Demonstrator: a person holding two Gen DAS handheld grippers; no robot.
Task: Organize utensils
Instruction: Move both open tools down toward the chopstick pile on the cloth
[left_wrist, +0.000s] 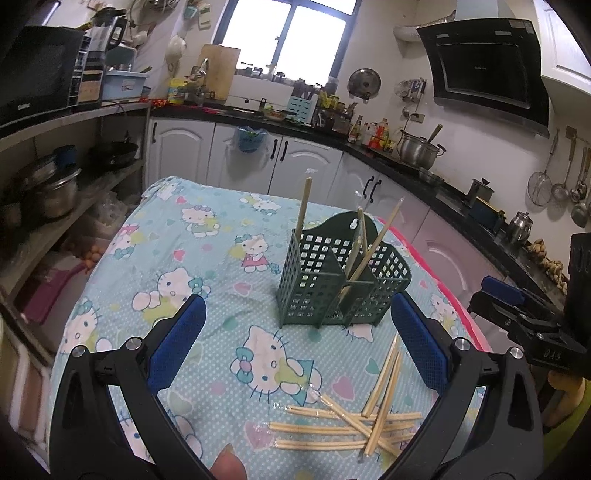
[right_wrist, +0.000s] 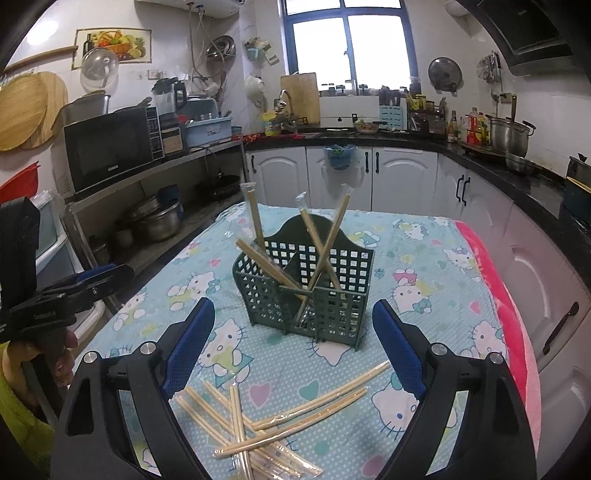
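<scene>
Left tool (left_wrist: 297, 338) released, blue pads wide apart, nothing between them; it hovers above the surface (left_wrist: 207, 236) pointing down at an angle. Right tool (right_wrist: 293, 341) also released, pads spread, empty, hovering the same way. Each tool shows at the edge of the other's view: right tool at the right edge of the left wrist view, left tool at the left edge of the right wrist view with a hand (right_wrist: 61, 360) on its grip.

Just ahead of both tools: green perforated utensil caddy (left_wrist: 325, 284) standing upright on the surface, divided into compartments. Several wrapped chopstick pairs (right_wrist: 325, 243) stand in it, leaning at different angles and crossing each other; one (left_wrist: 303, 210) stands nearly upright in the left compartment as seen from the left wrist.

Nearer the tools, a loose pile of wrapped chopsticks (left_wrist: 351, 424) lies flat on the surface, overlapping and crossed, apart from the caddy. From the right wrist view the pile sits below and between the pads.

Surface wears a light-blue cartoon-cat cloth (right_wrist: 424, 258). Kitchen counters, white cabinets (right_wrist: 332, 177), microwave (right_wrist: 110, 147) and window (right_wrist: 347, 40) behind.
</scene>
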